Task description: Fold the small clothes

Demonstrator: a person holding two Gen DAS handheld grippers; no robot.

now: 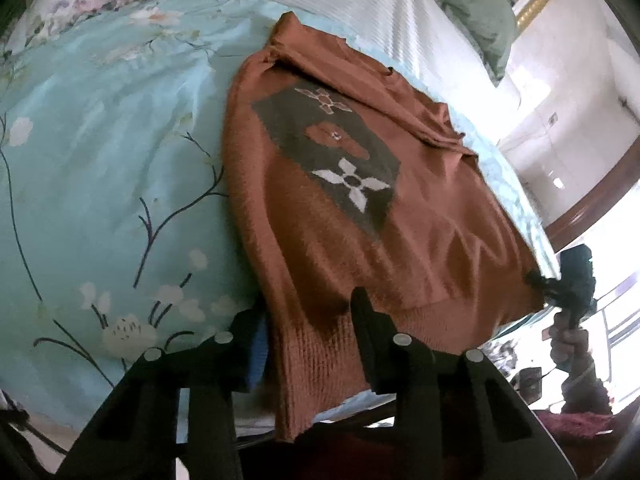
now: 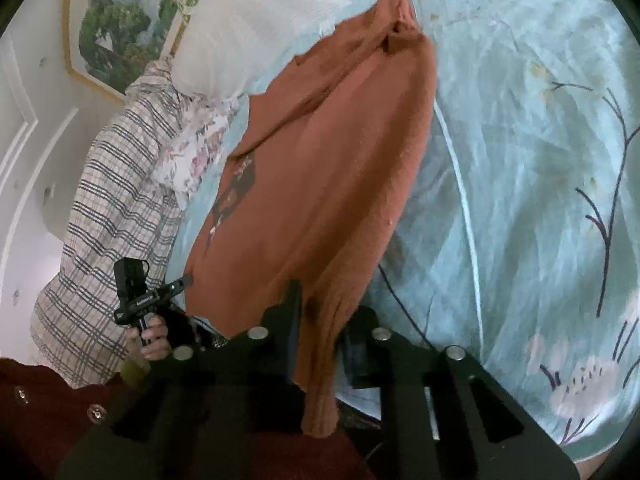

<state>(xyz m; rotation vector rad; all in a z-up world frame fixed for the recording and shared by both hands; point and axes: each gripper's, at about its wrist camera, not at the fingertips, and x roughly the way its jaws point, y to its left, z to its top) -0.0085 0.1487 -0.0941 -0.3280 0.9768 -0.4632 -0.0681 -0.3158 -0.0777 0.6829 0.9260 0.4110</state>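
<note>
A pale blue bedspread [image 1: 100,168] printed with dark branches and white blossoms covers the bed. At the bed's far edge lies a white ribbed blanket [image 1: 360,4], with a green pillow [image 1: 472,12] beside it. A plaid cloth [image 2: 116,216] hangs off the bed's side, below a framed landscape painting [image 2: 120,20] on the wall.

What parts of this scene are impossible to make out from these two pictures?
- Left wrist view: the sweater's hem corner nearest the camera drops below the bed edge behind the left gripper.
- Left wrist view: the right gripper is small and backlit; how its jaws stand is unclear.
- Right wrist view: the sweater's chest pattern is mostly folded out of sight.
- Both views: the far sleeves are bunched and hidden.
</note>
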